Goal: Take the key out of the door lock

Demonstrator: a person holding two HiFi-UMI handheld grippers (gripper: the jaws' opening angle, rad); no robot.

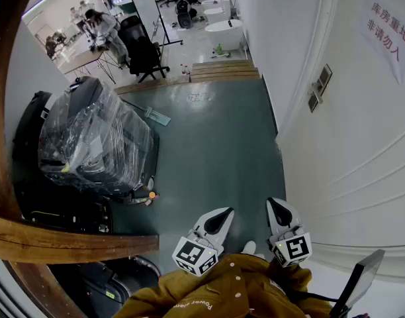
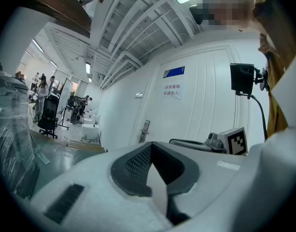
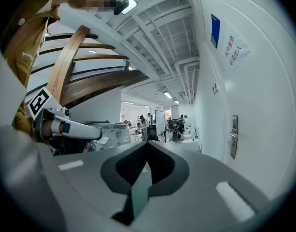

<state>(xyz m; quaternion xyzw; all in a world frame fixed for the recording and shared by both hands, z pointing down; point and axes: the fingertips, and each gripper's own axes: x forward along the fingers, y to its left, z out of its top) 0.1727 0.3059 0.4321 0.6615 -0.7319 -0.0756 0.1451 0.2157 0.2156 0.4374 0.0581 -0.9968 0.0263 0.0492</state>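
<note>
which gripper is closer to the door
The right gripper, next to the white door; the left gripper sits farther out over the green floor.

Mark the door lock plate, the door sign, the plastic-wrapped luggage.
door lock plate (image 3: 234, 138), right gripper view, middle of the metal plate.
door sign (image 1: 388, 30), head view, centre of the paper sheet.
plastic-wrapped luggage (image 1: 96, 138), head view, top of the wrapping.

White door (image 1: 361, 131), red-lettered sign (image 1: 388, 32); teal floor (image 1: 216, 144); brown beam (image 1: 57, 240); mustard sleeve (image 1: 229, 290) (white print); lock plate (image 3: 233, 137) seemingly silver-grey.
</note>
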